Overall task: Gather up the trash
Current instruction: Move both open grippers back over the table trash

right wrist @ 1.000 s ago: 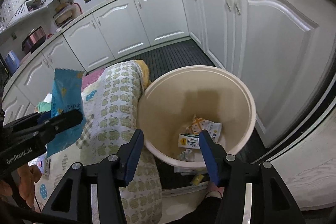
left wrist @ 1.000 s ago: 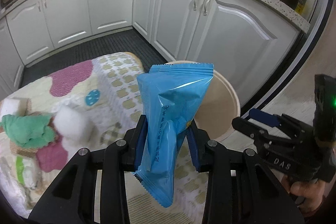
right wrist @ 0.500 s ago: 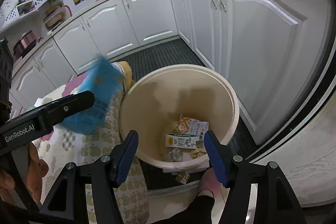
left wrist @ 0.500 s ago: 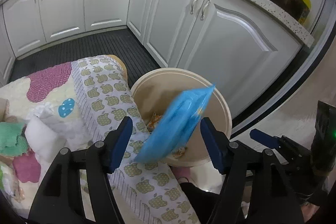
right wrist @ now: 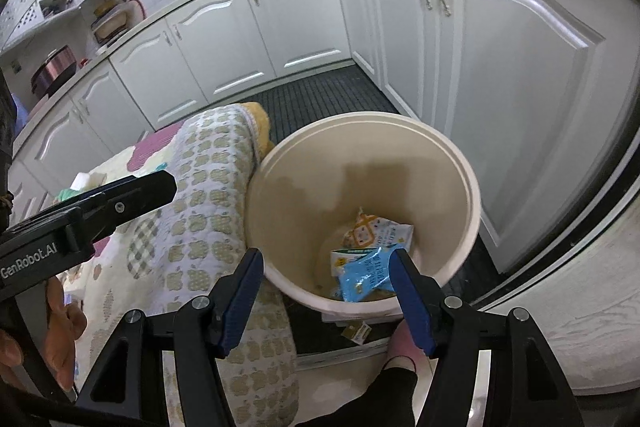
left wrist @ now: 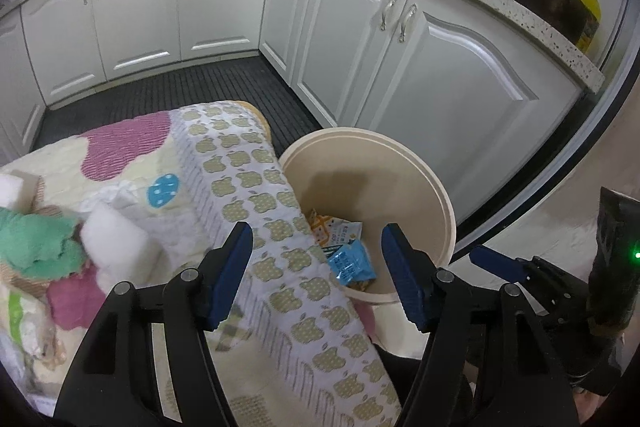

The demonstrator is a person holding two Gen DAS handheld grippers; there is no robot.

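Now both our grippers, left gripper [left wrist: 316, 267] and right gripper [right wrist: 326, 293], hang wide and empty; the blue wrapper [right wrist: 366, 273] lies in the bin [right wrist: 464, 163], so we return leftward for the white tissue [left wrist: 116, 243].

bin [right wrist: 460, 163]: base hidden behind its own near wall | blue packet [right wrist: 366, 273]: print too small to read, right edge behind a blue pad | white lump [left wrist: 120, 247]: blurred, kind unclear | green cloth [left wrist: 36, 247]: cut by left edge
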